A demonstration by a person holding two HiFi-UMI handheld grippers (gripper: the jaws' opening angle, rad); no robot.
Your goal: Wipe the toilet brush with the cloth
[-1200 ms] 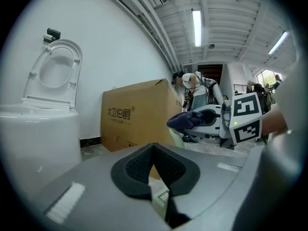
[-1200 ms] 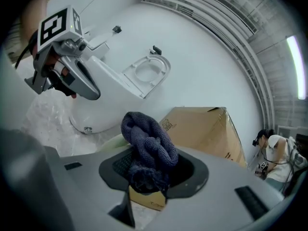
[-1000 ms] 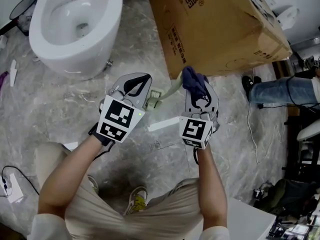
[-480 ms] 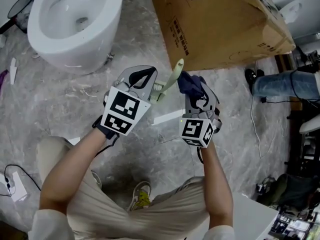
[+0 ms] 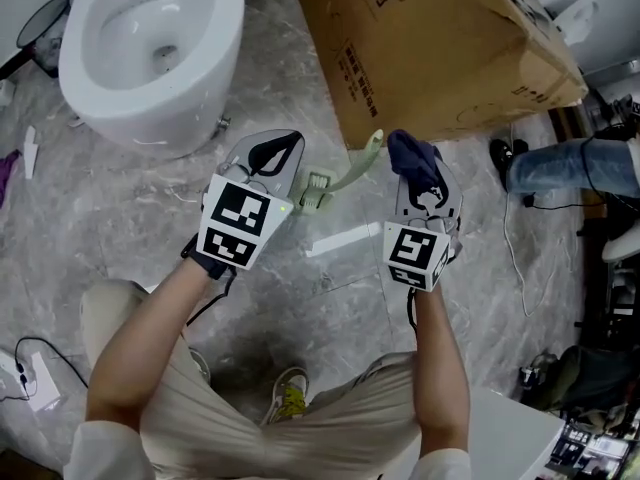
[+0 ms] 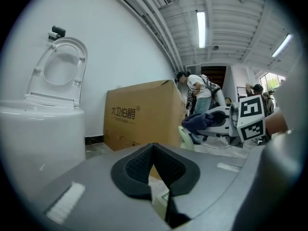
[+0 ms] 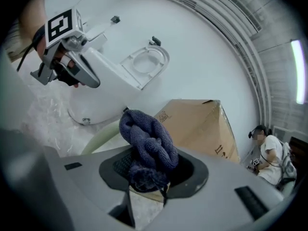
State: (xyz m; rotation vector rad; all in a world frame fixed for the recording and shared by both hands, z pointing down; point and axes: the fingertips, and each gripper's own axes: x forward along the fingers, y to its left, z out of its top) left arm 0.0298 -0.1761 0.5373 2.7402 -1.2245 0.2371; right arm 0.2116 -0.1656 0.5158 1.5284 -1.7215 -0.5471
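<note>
While the left gripper grips the pale green toilet brush by its blocky end, the brush slants up and away to the right, its tip just beside the dark blue cloth that juts from the right gripper; whether tip and cloth touch I cannot tell. In the left gripper view the jaws stand pressed together, with a pale green piece of the brush pinched low between them; in the right gripper view the jaws are closed on the bunched cloth, most of which bulges out above them, and the curved brush passes just to its left.

Both grippers hang in the air above the grey marbled floor, near each other; a white toilet, seat raised, stands beyond the left gripper; a large cardboard box stands just beyond the brush tip and the cloth; a white strip lies on the floor below and between the grippers; at the right edge a person's jeans-clad leg and a dark shoe show, well apart from the brush.
</note>
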